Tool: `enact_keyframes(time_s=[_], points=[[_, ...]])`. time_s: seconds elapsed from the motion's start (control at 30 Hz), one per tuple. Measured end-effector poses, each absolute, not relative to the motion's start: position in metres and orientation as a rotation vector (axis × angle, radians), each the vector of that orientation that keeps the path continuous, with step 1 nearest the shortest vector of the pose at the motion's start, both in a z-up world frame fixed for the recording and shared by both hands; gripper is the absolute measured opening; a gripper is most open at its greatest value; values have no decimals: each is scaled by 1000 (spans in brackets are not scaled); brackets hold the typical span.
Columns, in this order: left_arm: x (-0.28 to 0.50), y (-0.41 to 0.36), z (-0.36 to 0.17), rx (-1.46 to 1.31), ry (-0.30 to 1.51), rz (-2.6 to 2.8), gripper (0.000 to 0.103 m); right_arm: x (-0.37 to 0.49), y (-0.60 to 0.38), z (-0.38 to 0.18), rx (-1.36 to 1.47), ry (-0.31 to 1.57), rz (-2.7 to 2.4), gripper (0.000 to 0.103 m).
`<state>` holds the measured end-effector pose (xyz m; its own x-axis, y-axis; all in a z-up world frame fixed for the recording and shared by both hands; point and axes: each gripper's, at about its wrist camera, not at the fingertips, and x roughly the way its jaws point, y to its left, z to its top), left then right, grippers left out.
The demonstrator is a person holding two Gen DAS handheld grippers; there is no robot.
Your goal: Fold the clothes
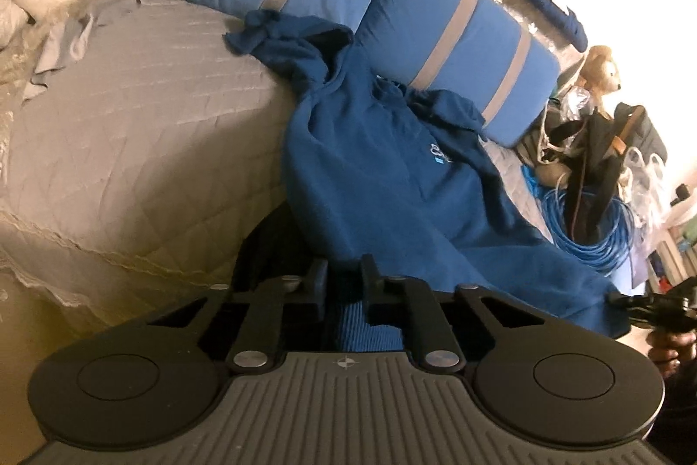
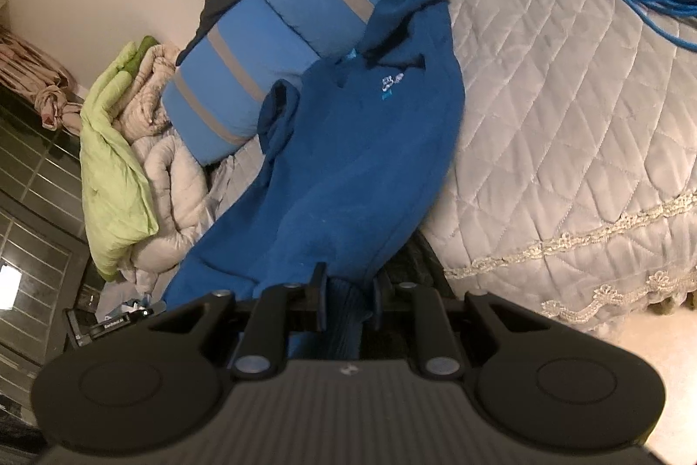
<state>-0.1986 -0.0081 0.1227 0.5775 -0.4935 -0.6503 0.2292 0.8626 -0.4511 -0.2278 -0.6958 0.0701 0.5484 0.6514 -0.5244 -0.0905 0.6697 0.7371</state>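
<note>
Both grippers pinch the hem
Your left hand-held gripper and right hand-held gripper clamp the dark blue fleece hoodie; uneven pulling could drag it off the grey quilted bed.

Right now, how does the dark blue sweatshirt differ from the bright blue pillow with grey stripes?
The dark blue sweatshirt is deep navy, plain except for a small chest logo; the bright blue pillow is lighter with grey bands. The sweatshirt lies limp and creased, its ribbed hem pinched by both grippers; the pillow is plump and untouched. Both rest on the grey quilted bedspread.
</note>
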Motion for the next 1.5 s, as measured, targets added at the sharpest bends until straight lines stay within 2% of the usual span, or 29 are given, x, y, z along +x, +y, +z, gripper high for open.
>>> enact_keyframes(time_s=[0.53, 0.77, 0.83, 0.87, 0.9, 0.93, 0.97, 1.0, 1.07, 1.1, 1.33, 1.5], points=[[-231, 6, 185, -295, 775, -341, 11, -258, -683, 139, 674, 748, 569, 19], [-222, 5, 151, -306, 906, -330, 14, -262, -677, 115, 627, 868, 476, 19], [-217, 2, 141, -307, 946, -305, 18, -259, -675, 102, 604, 922, 425, 26], [-215, 1, 140, -291, 951, -283, 25, -257, -674, 96, 593, 948, 399, 38], [-215, -1, 142, -259, 941, -252, 35, -255, -673, 89, 581, 975, 373, 61], [-215, -2, 146, -223, 926, -225, 40, -254, -672, 82, 569, 1001, 347, 71], [-217, -3, 152, -187, 908, -207, 53, -251, -674, 82, 563, 992, 317, 93], [-218, -3, 158, -158, 890, -192, 66, -248, -678, 84, 562, 969, 284, 103], [-221, -3, 173, -110, 851, -161, 75, -241, -684, 91, 551, 932, 231, 103], [-222, -3, 180, -94, 833, -153, 76, -237, -686, 94, 545, 913, 204, 103], [-221, -24, 211, 61, 770, -239, 76, -197, -663, 112, 328, 877, 139, 103], [-208, -48, 244, 169, 685, -333, 76, -164, -642, 149, 186, 778, 158, 103]])
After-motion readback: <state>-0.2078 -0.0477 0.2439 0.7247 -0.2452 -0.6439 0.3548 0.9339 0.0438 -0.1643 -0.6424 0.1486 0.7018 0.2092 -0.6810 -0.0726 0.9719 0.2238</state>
